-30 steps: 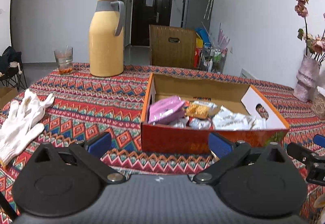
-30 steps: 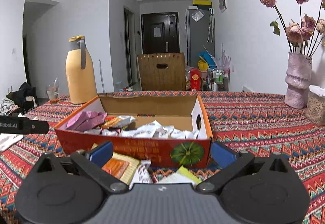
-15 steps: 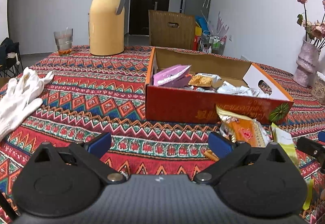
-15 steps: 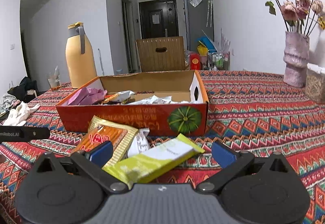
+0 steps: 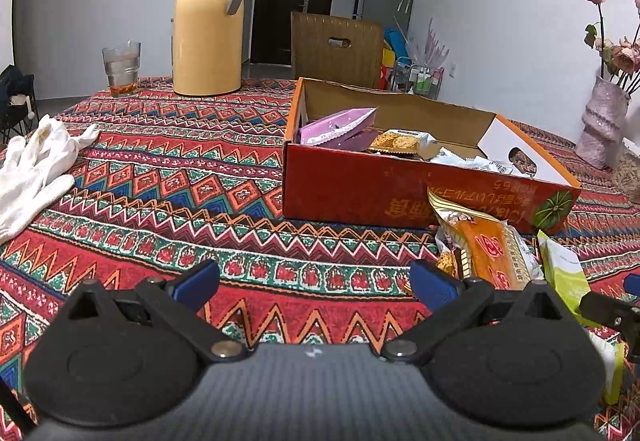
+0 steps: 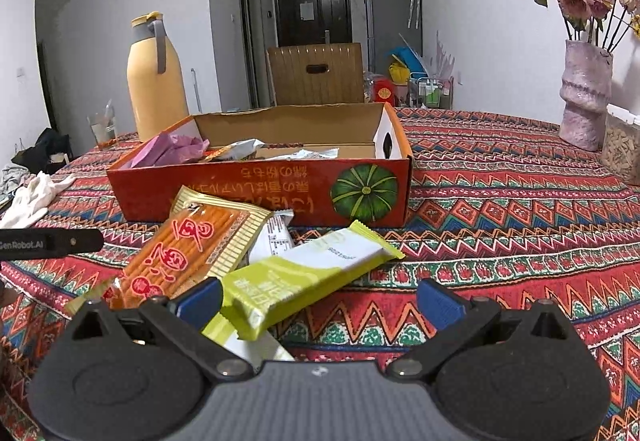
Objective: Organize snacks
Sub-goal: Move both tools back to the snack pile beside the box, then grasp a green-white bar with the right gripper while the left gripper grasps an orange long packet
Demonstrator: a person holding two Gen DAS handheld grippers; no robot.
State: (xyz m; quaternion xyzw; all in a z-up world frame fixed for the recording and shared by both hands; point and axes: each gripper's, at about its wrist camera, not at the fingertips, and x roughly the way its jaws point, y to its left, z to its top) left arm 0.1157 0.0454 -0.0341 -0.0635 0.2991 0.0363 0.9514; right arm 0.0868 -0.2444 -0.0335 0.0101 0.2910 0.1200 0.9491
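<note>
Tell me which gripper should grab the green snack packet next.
Right gripper: open, with the green packet lying between its fingers. The left gripper, also open, faces bare tablecloth.

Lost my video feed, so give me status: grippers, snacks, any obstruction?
Left gripper open, empty. Right gripper open over green snack bar. Orange cracker pack beside it, outside snack box. Nothing blocking.

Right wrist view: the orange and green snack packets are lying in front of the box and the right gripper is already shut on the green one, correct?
Not quite. The right wrist view shows the right gripper open, its jaws wide apart around the green packet. The orange packet and green one do lie before the box.
</note>
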